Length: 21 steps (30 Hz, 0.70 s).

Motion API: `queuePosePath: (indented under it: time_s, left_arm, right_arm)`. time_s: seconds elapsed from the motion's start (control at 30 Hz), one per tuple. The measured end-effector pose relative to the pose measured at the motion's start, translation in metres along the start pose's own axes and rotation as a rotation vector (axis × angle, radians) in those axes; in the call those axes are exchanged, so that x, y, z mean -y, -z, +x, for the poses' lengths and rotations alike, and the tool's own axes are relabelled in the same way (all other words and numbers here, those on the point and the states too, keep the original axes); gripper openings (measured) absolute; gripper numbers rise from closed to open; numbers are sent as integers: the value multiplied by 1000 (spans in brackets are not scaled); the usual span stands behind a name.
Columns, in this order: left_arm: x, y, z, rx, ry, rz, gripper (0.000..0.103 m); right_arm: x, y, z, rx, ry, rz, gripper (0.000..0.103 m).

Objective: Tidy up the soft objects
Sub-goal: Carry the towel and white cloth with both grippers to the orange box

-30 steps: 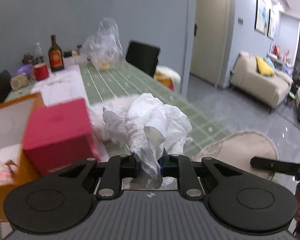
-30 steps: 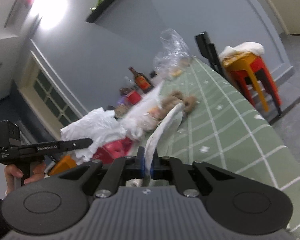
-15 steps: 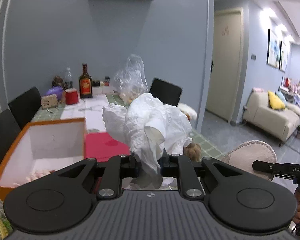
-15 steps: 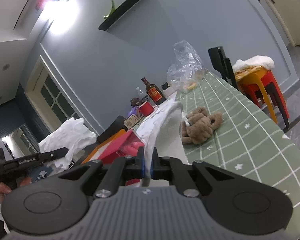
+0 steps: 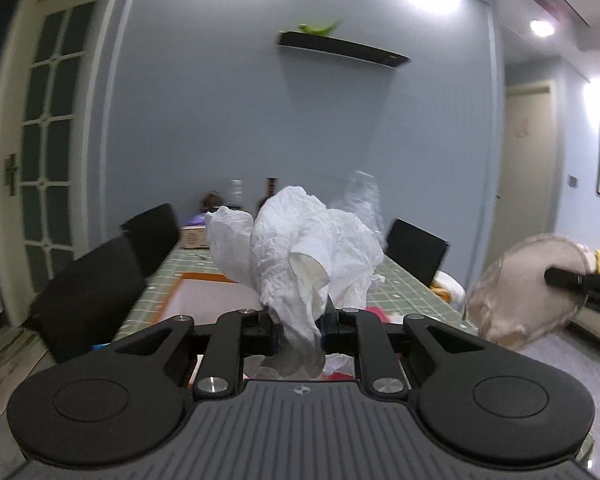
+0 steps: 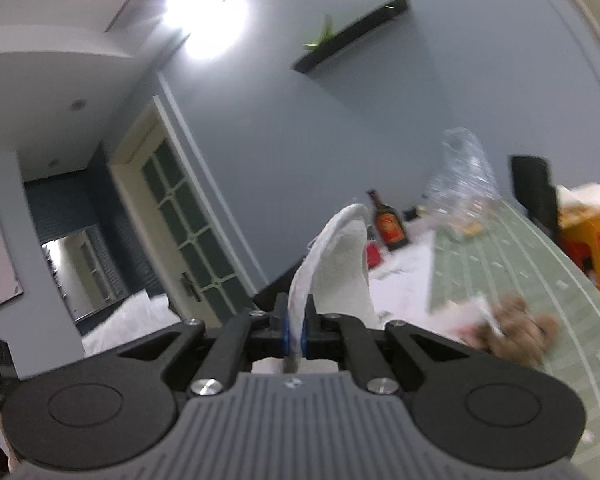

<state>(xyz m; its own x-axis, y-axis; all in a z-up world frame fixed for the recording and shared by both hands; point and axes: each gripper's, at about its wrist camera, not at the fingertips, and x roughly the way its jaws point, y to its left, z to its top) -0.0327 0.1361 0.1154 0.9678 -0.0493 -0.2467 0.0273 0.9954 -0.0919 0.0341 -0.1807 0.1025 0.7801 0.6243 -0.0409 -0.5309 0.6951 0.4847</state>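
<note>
Clamping a crumpled white cloth (image 5: 308, 248), the left gripper (image 5: 298, 330) has its jaws pressed on the lower bunched part; the rest of the cloth billows up and forward of the fingers, off the table. Left wrist view: below and beyond the cloth sits an orange-edged open box (image 5: 204, 292) on the green checked table (image 5: 412, 284). Black chairs (image 5: 96, 284) line the table's left side, another one stands on the right. Bottles and a clear plastic bag (image 5: 362, 196) sit at the far end, blurred. At the right edge the other gripper's black body shows against a round beige rug (image 5: 516, 288); its fingers are not visible from here. A dark wall shelf (image 5: 342, 48) hangs above.

Right wrist view: the right gripper (image 6: 294, 330) is closed on a thin white towel-like cloth (image 6: 340, 264), blue pads pinching its edge; the cloth stands up and curves away ahead of the fingers, clear of the table. Right of it, a brown plush toy (image 6: 520, 332) lies on the green table, next to white paper. A dark bottle with a red label (image 6: 386, 224) and the clear bag stand farther back. An orange and red stool (image 6: 588, 236) sits at the right edge. At lower left the crumpled white cloth shows again, blurred. The frame has motion blur.
</note>
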Motion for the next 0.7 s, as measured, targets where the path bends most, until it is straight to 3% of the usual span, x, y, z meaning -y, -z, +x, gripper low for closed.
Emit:
queuePosePath:
  time_s: [0.13,0.3,0.7]
  left_arm:
    - [-22,0,-6,15,-63,-38,20]
    - [-35,5,2,-6,-78,-48,20]
    - [-73,25,30,-68,-79,-124,20]
  right_arm:
    - [-26,-11,48,-45,-55,-46,3]
    - [-64,-4,118,-179,-141,-134,3]
    - [-85,52,258,-432,-102,-232,3]
